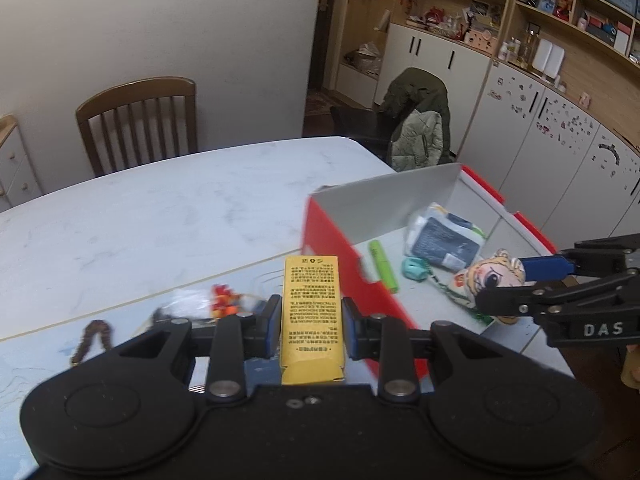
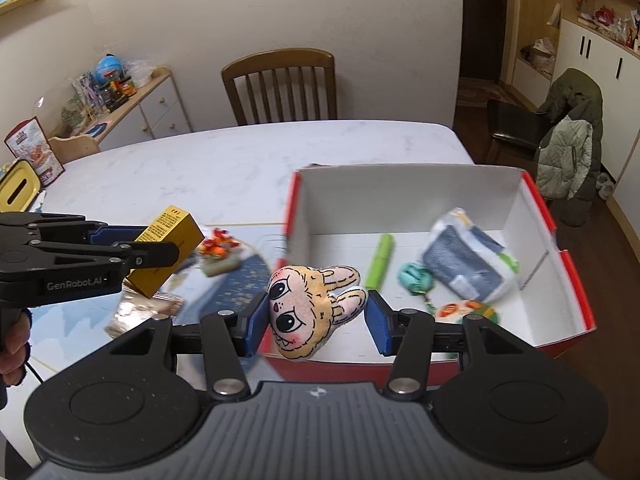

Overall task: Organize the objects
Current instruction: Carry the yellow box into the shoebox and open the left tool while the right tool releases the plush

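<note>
You're mid-drop-off with both hands loaded. Your left gripper [image 1: 310, 330] has its fingers clamped on the yellow carton [image 1: 311, 312], which sits just outside the red box [image 2: 576, 280], by its left wall. Your right gripper [image 2: 316, 320] holds the plush bunny face [image 2: 310, 312] over the box's near edge, though its right pad looks barely touching, so that grip seems loose to me. Already inside the box: a green marker [image 2: 380, 260], a teal trinket [image 2: 414, 278] and a tissue pack [image 2: 468, 256]. Next, I'd carry both further in over the box's bare floor, then let go.
</note>
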Motion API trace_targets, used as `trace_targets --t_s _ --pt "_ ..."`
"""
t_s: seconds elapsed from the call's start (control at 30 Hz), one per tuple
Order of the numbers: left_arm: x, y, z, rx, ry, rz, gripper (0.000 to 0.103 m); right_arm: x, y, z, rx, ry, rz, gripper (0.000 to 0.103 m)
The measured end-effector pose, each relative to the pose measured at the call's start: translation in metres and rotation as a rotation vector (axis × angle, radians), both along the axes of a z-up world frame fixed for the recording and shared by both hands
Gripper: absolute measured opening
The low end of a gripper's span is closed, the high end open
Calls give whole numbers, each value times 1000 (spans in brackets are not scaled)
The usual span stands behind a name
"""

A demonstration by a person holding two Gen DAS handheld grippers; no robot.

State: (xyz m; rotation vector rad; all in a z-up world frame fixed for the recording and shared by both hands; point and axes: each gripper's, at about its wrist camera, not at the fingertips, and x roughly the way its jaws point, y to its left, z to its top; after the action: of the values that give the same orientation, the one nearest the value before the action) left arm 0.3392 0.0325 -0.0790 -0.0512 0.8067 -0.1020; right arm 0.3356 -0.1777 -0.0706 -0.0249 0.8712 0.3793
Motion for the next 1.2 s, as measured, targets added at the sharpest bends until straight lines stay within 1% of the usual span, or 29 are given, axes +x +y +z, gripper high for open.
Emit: trace_targets --t_s 0.2,0.33,0.43,0.57,0.7,0.8,0.93,1.07,1.2 --pt "18 -37 -11 -8 31 -20 28 18 -29 -15 -44 -8 8 51" --pt "35 -58 -13 -1 35 -19 28 34 -43 -26 -42 14 27 51" --pt "51 -71 -20 2 65 -15 28 44 -47 -38 -59 35 52 51" --pt "66 -93 -29 34 82 -23 28 56 -50 -57 -72 71 71 51" --pt "83 -111 -36 76 88 -34 28 71 -54 -68 -88 87 99 51" --pt "98 -117 -47 81 120 -19 28 77 -51 -75 -95 108 163 51" --pt "118 -122 -61 99 164 0 28 81 -43 -87 -134 135 241 51" --pt "136 -123 -71 118 192 42 28 88 -40 -97 -161 153 251 51" --pt "144 -125 -79 130 208 52 28 92 -41 -101 -165 156 254 51"
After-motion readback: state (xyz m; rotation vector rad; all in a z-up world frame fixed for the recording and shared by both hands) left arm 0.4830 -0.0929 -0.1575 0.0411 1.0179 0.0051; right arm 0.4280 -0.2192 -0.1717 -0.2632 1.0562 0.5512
